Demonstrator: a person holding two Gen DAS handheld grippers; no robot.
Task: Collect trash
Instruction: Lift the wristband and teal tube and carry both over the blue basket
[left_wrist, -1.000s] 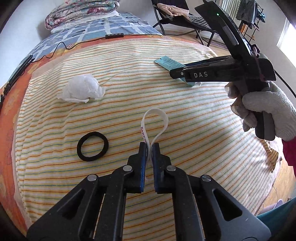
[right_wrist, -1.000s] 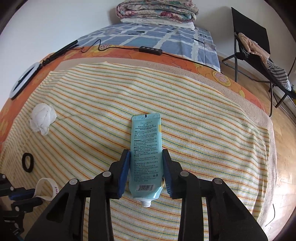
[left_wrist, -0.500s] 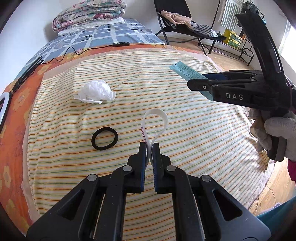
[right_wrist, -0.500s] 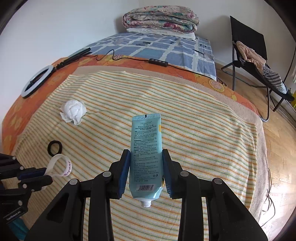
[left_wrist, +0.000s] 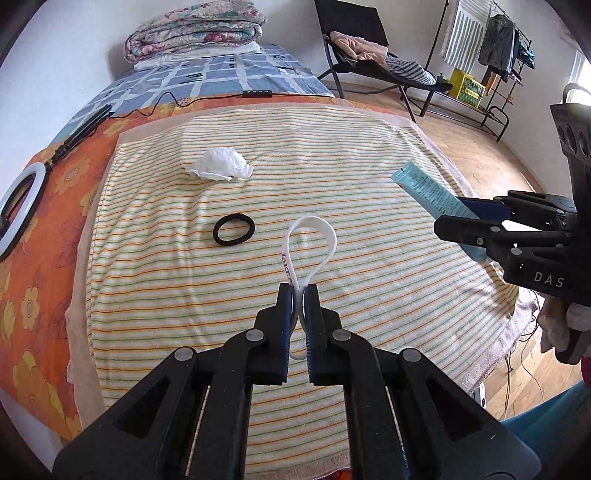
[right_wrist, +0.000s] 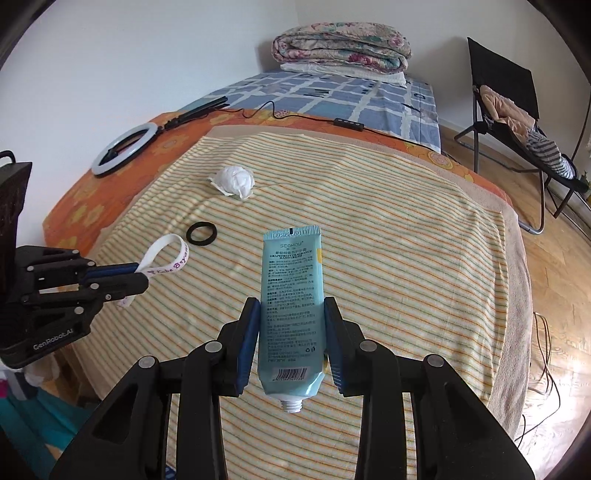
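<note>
Both hands are loaded. The left gripper (left_wrist: 298, 291) sits at bottom centre of its own view, jaws pinched tight on a white wristband (left_wrist: 312, 240) whose loop stands up above the tips, clear of the striped blanket (left_wrist: 369, 184). In the right wrist view that same band (right_wrist: 168, 258) shows at mid-left, purple lettering along it, sticking out of the left gripper (right_wrist: 142, 277).

The right gripper (right_wrist: 291, 325) holds a pale blue hand-cream tube (right_wrist: 291, 295), jaws clamped against its two edges, crimped end pointing up-frame and the uncapped threaded neck hanging below the jaws. From the left wrist view the tube (left_wrist: 424, 188) pokes out at the right edge, over the blanket's right border.

On the bed, a crumpled white tissue (left_wrist: 219, 168) lies upper centre on the blanket, with a black hair tie (left_wrist: 233, 235) below it, well apart. Both appear again in the right wrist view: the tissue (right_wrist: 234, 181), and the hair tie (right_wrist: 201, 233) just right of the wristband's loop.
</note>
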